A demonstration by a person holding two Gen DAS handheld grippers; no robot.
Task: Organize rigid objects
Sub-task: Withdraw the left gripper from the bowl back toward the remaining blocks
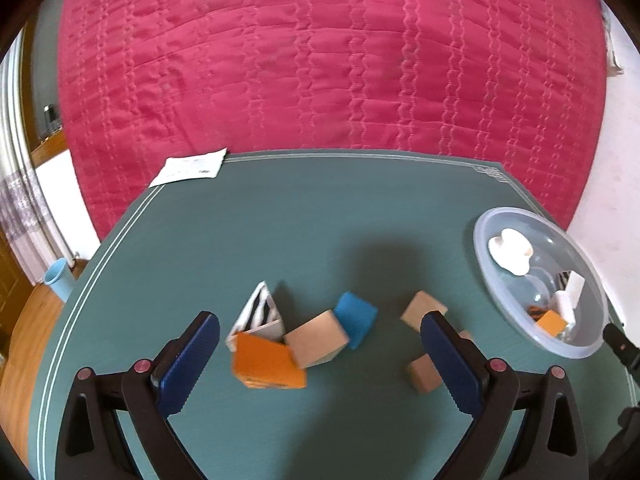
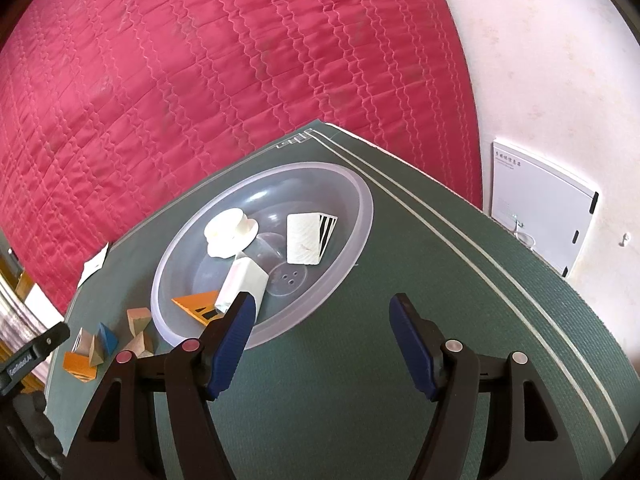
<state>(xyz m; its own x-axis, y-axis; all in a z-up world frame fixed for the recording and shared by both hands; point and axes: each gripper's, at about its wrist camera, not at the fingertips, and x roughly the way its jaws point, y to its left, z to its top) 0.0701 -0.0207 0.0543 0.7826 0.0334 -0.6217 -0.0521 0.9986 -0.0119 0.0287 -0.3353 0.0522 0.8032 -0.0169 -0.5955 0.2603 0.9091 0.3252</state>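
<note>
- Blocks are seen scattered on a green mat (image 1: 304,232) laid over a table, with a pink quilted bedspread (image 1: 320,60) behind it.
- An orange block (image 1: 267,362), a tan block (image 1: 316,338), a blue block (image 1: 355,317) and a black-and-white striped wedge (image 1: 260,312) are bunched together, touching or nearly so, at the middle of the left wrist view.
- Two more tan blocks (image 1: 423,309) are placed just to the right of that bunch, partly hidden behind one blue pad of the left gripper (image 1: 320,354).
- The left gripper is held above the mat with its jaws wide apart; nothing is caught between them.
- A clear plastic bowl (image 2: 360,200) is set near the mat's far right corner, well apart from the loose blocks.
- Inside the bowl are seen a white round piece (image 2: 230,232), a white striped wedge (image 2: 308,238), a white block (image 2: 244,282) and an orange wedge (image 2: 198,304).
- The right gripper (image 2: 322,328) is poised just in front of the bowl's near rim, its jaws apart and empty.
- A white sheet of paper (image 1: 190,167) is seen lying at the mat's far left corner.
</note>
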